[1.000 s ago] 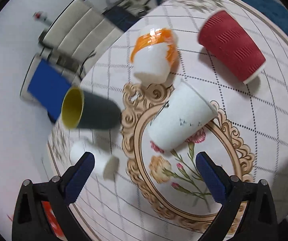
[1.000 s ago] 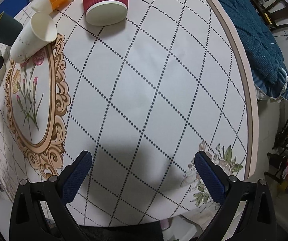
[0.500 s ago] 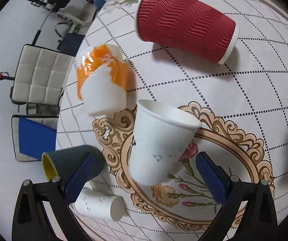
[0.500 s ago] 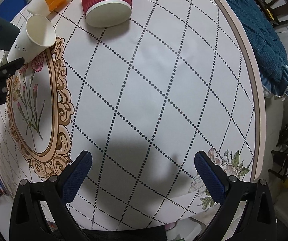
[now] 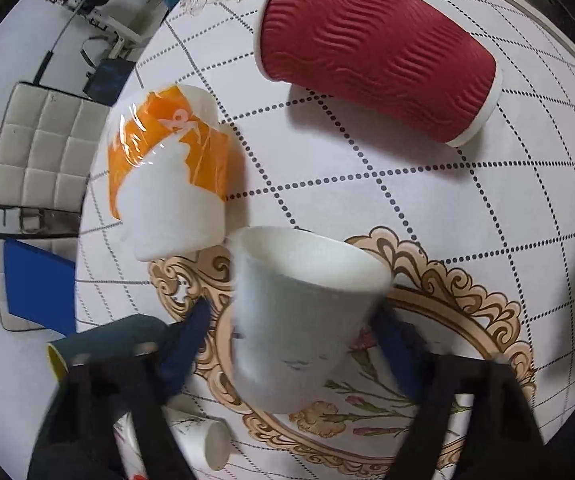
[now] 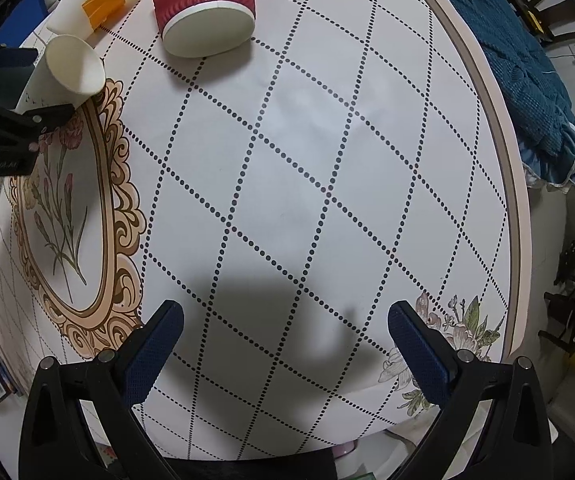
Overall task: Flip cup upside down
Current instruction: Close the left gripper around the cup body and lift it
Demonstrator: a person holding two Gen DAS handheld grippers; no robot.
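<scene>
A white paper cup (image 5: 299, 320) lies on its side on the round table, mouth pointing away from me, over the ornate oval print. My left gripper (image 5: 291, 344) is open, with its blue fingers on either side of the cup's body; I cannot tell whether they touch it. The cup also shows in the right wrist view (image 6: 67, 72), with the left gripper's black frame (image 6: 3, 136) around it. My right gripper (image 6: 285, 344) is open and empty, low over the table's near part.
A red ribbed cup (image 5: 375, 52) lies on its side at the back. An orange-and-white cup (image 5: 167, 176) lies left of the white cup. A dark cup with yellow inside (image 5: 99, 344) and a small white cup (image 5: 203, 436) lie at lower left. The table edge (image 6: 515, 200) curves right.
My left gripper has moved forward, so the white cup now sits between its fingers and looks larger. The right gripper has barely moved.
</scene>
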